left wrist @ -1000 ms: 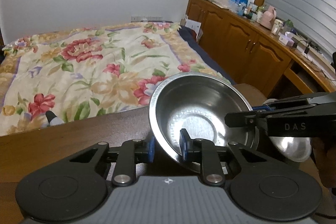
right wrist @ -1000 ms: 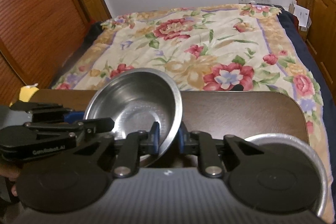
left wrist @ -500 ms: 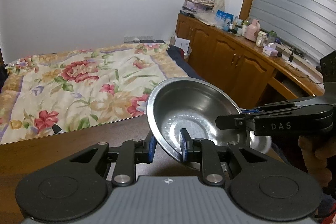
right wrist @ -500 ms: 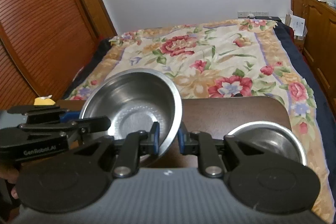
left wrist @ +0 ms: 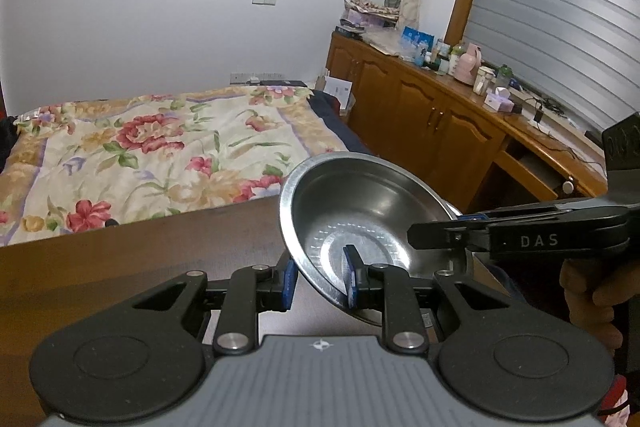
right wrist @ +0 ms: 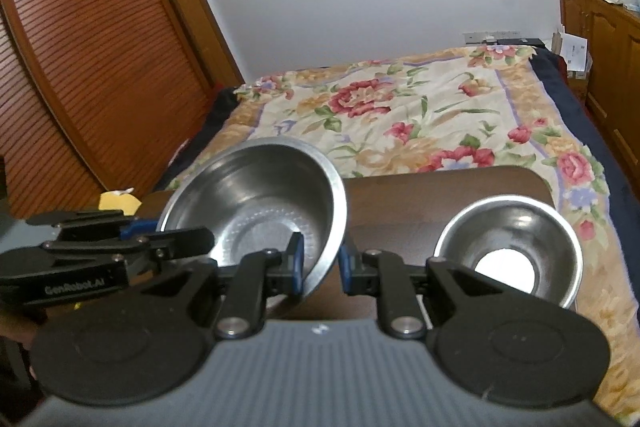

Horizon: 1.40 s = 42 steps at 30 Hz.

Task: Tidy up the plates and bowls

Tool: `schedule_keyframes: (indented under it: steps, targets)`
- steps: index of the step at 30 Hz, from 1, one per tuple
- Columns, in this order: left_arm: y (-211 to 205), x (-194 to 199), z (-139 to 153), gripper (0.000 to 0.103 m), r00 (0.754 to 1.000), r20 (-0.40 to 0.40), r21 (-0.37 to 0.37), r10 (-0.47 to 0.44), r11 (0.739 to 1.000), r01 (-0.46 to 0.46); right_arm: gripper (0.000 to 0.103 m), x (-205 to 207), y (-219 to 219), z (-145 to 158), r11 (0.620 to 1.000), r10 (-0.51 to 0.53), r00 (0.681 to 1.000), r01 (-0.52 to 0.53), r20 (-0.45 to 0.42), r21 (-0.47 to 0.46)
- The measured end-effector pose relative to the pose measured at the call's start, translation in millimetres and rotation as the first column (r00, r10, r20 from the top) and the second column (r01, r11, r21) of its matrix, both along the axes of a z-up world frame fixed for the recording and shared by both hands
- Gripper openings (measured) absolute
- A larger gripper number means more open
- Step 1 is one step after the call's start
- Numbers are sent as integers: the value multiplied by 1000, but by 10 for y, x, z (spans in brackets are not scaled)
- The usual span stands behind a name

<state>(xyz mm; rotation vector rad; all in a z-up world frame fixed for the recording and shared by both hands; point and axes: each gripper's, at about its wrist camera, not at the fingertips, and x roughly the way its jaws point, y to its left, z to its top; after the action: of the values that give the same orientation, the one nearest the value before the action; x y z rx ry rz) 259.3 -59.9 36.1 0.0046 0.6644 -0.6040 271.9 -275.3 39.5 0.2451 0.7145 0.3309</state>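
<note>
Reading "DAS" on right tool (left wrist: 436, 241), perhaps "GenRobot.AI" on left tool (right wrist: 176, 245)

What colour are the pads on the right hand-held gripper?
Blue pads, clearest in the right wrist view.

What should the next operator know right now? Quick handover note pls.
Left gripper: shut on the big bowl's near rim.
Right gripper: shut on the same bowl's opposite rim.
Big bowl is tilted, held between both over the table.
Small bowl sits on the table at the right, untouched.
Done: big bowl gripped and off the table.
Left: set it down, probably stacked with the small bowl.
</note>
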Motion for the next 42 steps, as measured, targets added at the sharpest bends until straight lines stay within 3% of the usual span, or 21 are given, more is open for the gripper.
schedule_keyframes:
  steps: [12, 26, 42]
  targets:
    - [57, -501, 30, 25, 999, 38, 13, -1, 1000, 0, 20, -474, 1, -5, 999, 14, 999, -15, 38, 43]
    - [170, -1137, -237, 25, 999, 9, 30, 32, 999, -32, 20, -998, 66, -266, 995, 35, 999, -37, 32, 91]
    - [157, -1315, -583, 26, 1000, -10, 76, 23, 997, -22, 20, -1260, 139, -520, 997, 54, 998, -56, 34, 58]
